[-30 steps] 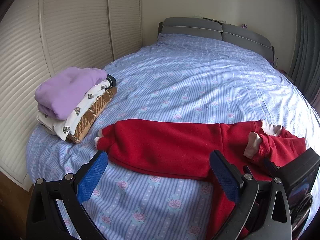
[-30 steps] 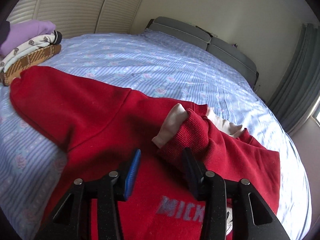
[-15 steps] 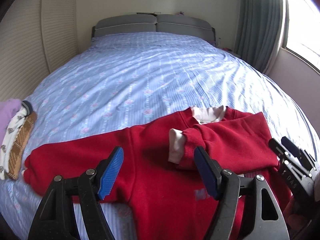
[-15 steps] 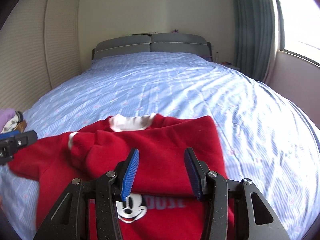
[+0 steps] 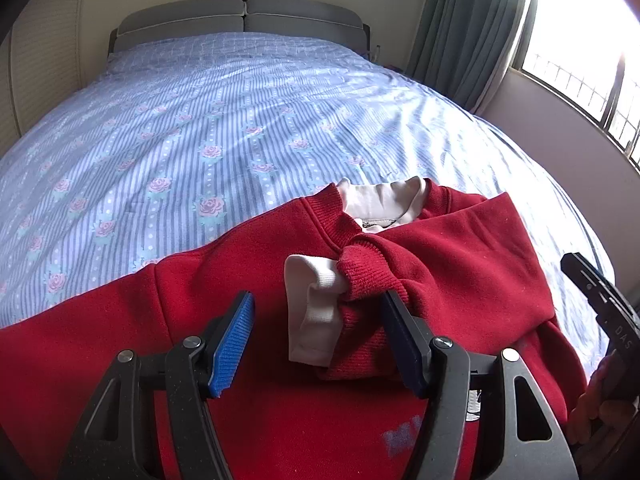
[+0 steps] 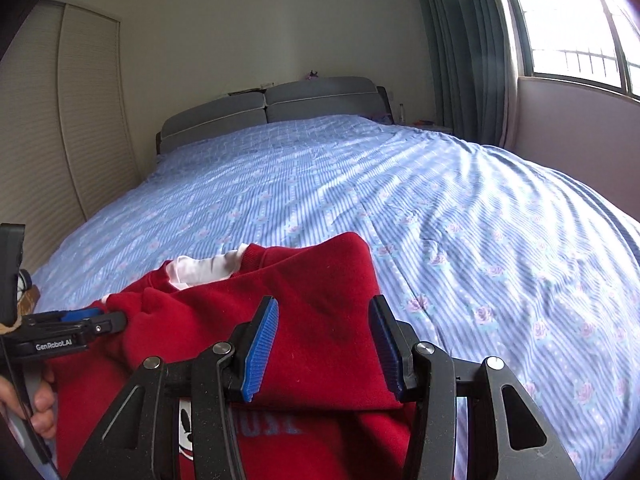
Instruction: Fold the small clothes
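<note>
A red Mickey Mouse sweatshirt with a white inner collar lies face up on the bed; it also shows in the right wrist view. Its right sleeve is folded across the chest, with the white cuff sticking out. My left gripper is open, its jaws on either side of that cuff. My right gripper is open over the folded sleeve's shoulder end. The left gripper also shows at the left edge of the right wrist view.
The bed has a blue striped floral sheet and a grey headboard. A sliding wardrobe runs along the left. A window and green curtain are on the right. A bit of a folded clothes stack peeks out at the left.
Both grippers have swung right and moved in closer to the sweatshirt. The left now straddles the folded sleeve's cuff. The clothes stack has left the left wrist view.
</note>
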Action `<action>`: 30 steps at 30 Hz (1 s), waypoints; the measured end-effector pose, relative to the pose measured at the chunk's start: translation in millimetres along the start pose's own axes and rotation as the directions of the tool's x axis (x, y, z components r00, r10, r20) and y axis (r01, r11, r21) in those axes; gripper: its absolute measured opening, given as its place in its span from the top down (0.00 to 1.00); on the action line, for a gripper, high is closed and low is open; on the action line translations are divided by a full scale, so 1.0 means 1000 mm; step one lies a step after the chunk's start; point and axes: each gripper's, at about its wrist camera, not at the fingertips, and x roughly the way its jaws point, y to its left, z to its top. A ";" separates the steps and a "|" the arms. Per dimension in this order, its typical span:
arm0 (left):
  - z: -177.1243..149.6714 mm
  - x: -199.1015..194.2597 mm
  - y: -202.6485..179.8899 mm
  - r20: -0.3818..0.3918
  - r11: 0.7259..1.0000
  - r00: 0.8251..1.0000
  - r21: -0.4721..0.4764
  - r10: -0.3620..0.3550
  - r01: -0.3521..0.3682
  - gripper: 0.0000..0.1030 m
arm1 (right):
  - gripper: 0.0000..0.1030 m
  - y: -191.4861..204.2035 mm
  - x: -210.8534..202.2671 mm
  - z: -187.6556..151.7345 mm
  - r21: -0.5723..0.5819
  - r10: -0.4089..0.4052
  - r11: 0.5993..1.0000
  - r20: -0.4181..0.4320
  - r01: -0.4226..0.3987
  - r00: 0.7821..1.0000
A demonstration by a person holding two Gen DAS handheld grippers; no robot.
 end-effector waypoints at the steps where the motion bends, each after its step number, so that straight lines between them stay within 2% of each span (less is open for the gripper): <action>1: 0.000 -0.001 0.001 0.004 1.000 1.000 -0.001 -0.024 0.024 0.37 | 0.54 0.000 0.000 -0.002 0.005 0.007 1.000 -0.004 -0.007 1.000; 5: 0.001 -0.002 -0.002 0.004 0.996 0.996 0.015 -0.085 0.085 0.38 | 0.54 0.000 -0.001 -0.004 0.022 0.016 1.000 0.002 -0.016 1.000; 10: -0.002 0.004 -0.004 -0.048 0.993 0.992 0.004 -0.114 0.114 0.70 | 0.54 -0.005 -0.005 -0.005 0.039 0.008 0.999 0.019 -0.009 1.000; 15: -0.007 -0.006 -0.005 -0.061 0.994 0.993 0.017 -0.106 0.107 0.85 | 0.54 -0.016 -0.002 -0.004 0.087 0.005 0.996 0.004 -0.006 1.000; 20: -0.017 -0.005 0.001 -0.089 0.998 0.994 0.017 -0.058 0.059 0.88 | 0.54 -0.017 0.004 -0.007 0.086 -0.002 0.996 -0.024 0.004 1.000; 24: -0.022 0.002 0.009 -0.092 1.000 0.996 -0.003 -0.017 0.017 0.89 | 0.54 -0.015 0.018 -0.012 0.060 -0.031 0.998 -0.094 0.037 0.995; 30: -0.022 -0.003 0.001 -0.068 1.000 0.997 -0.001 0.025 -0.025 0.88 | 0.54 -0.023 0.050 -0.027 0.053 -0.075 0.994 -0.254 0.092 0.964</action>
